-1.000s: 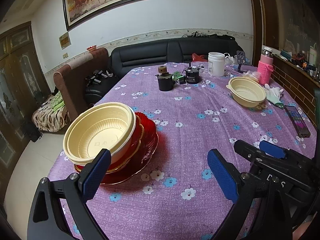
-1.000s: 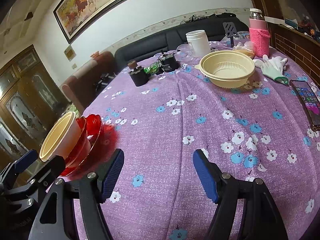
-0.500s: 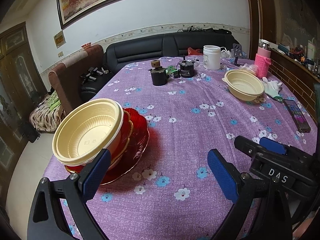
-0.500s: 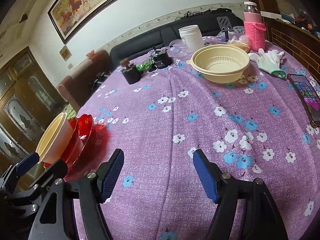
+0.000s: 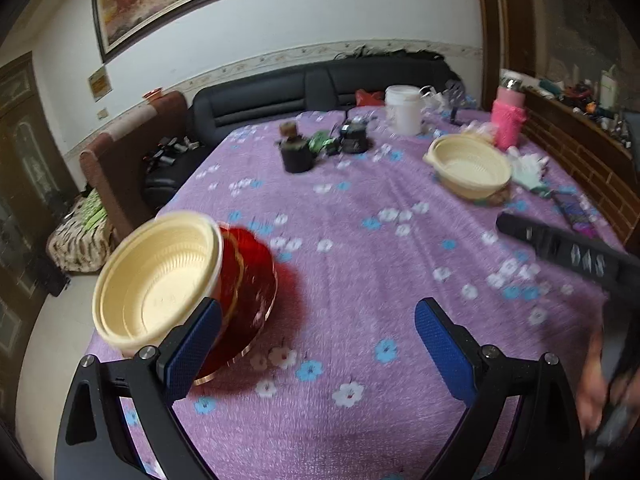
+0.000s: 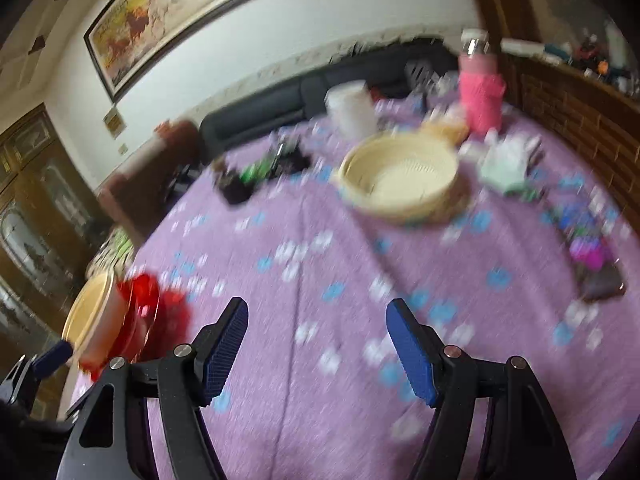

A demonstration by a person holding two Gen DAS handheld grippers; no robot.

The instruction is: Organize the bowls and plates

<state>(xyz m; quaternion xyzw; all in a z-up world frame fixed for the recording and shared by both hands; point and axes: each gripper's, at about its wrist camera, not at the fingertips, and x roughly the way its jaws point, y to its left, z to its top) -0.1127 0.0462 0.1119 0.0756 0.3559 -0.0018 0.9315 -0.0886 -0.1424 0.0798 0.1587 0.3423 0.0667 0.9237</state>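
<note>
A cream bowl (image 5: 156, 284) sits nested on a red bowl and red plate (image 5: 252, 280) at the table's near left edge; the stack also shows in the right wrist view (image 6: 116, 316). A second cream bowl (image 5: 470, 170) stands far right, seen also in the right wrist view (image 6: 400, 180). My left gripper (image 5: 316, 344) is open and empty, just right of the stack. My right gripper (image 6: 316, 348) is open and empty over bare cloth, well short of the far bowl. Both views are blurred.
The table has a purple flowered cloth (image 5: 360, 240). At its far end stand a white jar (image 5: 402, 110), a pink bottle (image 5: 508, 120), a black cup (image 5: 296, 154) and small gadgets. A white glove (image 6: 508, 164) and a phone (image 6: 592, 260) lie at the right. A black sofa is behind.
Both grippers are moving, and both views have blurred. The right gripper has advanced toward the far cream bowl, which looks larger. The left gripper has shifted; the stack sits closer to its left finger.
</note>
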